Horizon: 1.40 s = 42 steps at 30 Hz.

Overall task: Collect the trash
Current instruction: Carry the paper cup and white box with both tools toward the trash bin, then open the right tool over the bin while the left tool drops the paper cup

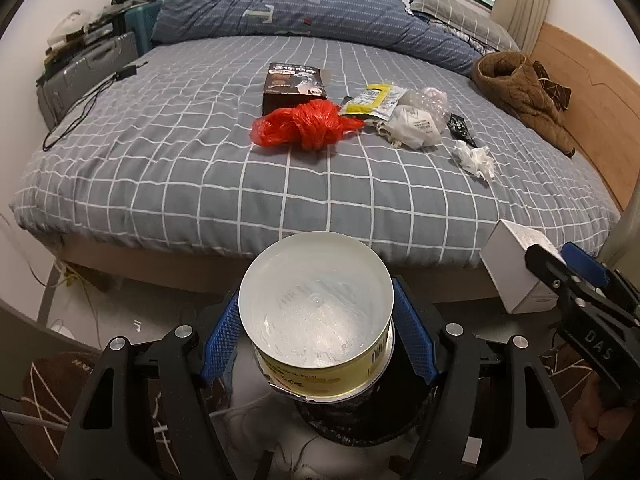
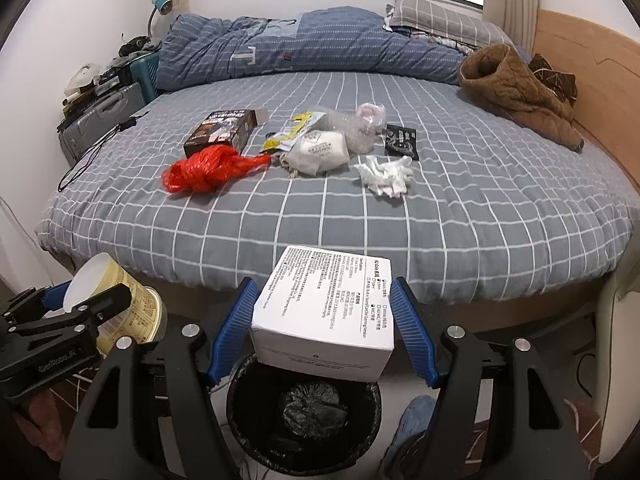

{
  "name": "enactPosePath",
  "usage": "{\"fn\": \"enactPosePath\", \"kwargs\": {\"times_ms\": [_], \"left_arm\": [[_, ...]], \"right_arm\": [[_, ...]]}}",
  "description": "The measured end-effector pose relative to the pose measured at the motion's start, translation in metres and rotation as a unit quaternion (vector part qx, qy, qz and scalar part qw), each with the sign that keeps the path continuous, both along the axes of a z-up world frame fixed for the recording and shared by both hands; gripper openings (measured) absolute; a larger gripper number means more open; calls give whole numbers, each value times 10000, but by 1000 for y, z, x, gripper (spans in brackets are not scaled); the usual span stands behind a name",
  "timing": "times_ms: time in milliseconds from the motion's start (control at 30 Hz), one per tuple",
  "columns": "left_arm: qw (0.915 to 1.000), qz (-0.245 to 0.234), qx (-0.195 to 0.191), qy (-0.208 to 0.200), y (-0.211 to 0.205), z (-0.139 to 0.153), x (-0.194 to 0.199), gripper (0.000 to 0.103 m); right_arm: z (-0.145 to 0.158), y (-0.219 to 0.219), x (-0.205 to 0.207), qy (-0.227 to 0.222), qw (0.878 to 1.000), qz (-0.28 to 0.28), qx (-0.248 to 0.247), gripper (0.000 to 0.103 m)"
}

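"DAS" on right gripper [image 1: 560, 276]; "GenRobot.AI" on left gripper [image 2: 80, 300].

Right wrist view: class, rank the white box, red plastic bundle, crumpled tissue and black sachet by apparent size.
1. white box, though it is held nearest the camera, which inflates it
2. red plastic bundle
3. crumpled tissue
4. black sachet, close to the tissue, so that pair is uncertain
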State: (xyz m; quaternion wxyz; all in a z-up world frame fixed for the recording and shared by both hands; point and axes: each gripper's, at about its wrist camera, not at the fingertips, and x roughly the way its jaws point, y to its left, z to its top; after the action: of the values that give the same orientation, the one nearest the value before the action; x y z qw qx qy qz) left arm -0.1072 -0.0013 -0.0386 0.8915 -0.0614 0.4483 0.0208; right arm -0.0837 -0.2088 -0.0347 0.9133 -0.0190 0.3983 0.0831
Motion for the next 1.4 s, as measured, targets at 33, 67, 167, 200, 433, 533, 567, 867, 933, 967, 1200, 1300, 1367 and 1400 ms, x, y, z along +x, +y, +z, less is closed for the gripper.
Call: {"fn": "enactPosePath", "kwargs": {"times_ms": [33, 67, 167, 200, 433, 533, 567, 867, 933, 967, 1200, 1300, 1367, 1400], "left_arm": [[10000, 14, 23, 9, 0, 1, -3, 69], [10000, 21, 38, 17, 0, 2, -5, 69], [10000, 49, 19, 76, 1, -1, -8, 69], [9999, 54, -3, 111, 1, -4, -9, 69], [9997, 34, -52, 229, 4, -23, -7, 69], [9994, 19, -88, 333, 7, -38, -4, 69], [9993, 9, -83, 353, 8, -42, -3, 69], [9978, -198, 33, 627, 9, -77, 11, 69], [9974, -200, 16, 697, 11, -83, 15, 69], [9970, -202, -2, 751, 11, -87, 18, 69], [9945, -257, -52, 1015, 9, -117, 35, 69], [9933, -265, -59, 1123, 9, -131, 41, 69], [9929, -258, -74, 1160, 9, -141, 44, 69], [9927, -252, -62, 1175, 10, -146, 46, 69]], "right_arm": [[0, 1, -2, 10, 10000, 2, -15, 66], [-1, 1, -3, 24, 10000, 5, -35, 66], [-4, 4, -8, 84, 9999, 31, -81, 66], [-6, 4, -10, 112, 9999, 39, -95, 66], [-25, 9, -10, 301, 9993, 56, -193, 66], [-39, 10, -7, 440, 9988, 59, -197, 66], [-43, 10, -5, 487, 9986, 67, -190, 66], [-81, 13, 9, 831, 9962, 83, -266, 66], [-88, 13, 13, 890, 9956, 95, -286, 66], [-90, 14, 15, 911, 9954, 102, -280, 66], [-125, 18, 31, 1254, 9914, 206, -324, 66], [-143, 24, 35, 1443, 9883, 293, -395, 66], [-154, 28, 37, 1567, 9859, 351, -466, 66], [-161, 30, 39, 1663, 9841, 375, -501, 66]]}}
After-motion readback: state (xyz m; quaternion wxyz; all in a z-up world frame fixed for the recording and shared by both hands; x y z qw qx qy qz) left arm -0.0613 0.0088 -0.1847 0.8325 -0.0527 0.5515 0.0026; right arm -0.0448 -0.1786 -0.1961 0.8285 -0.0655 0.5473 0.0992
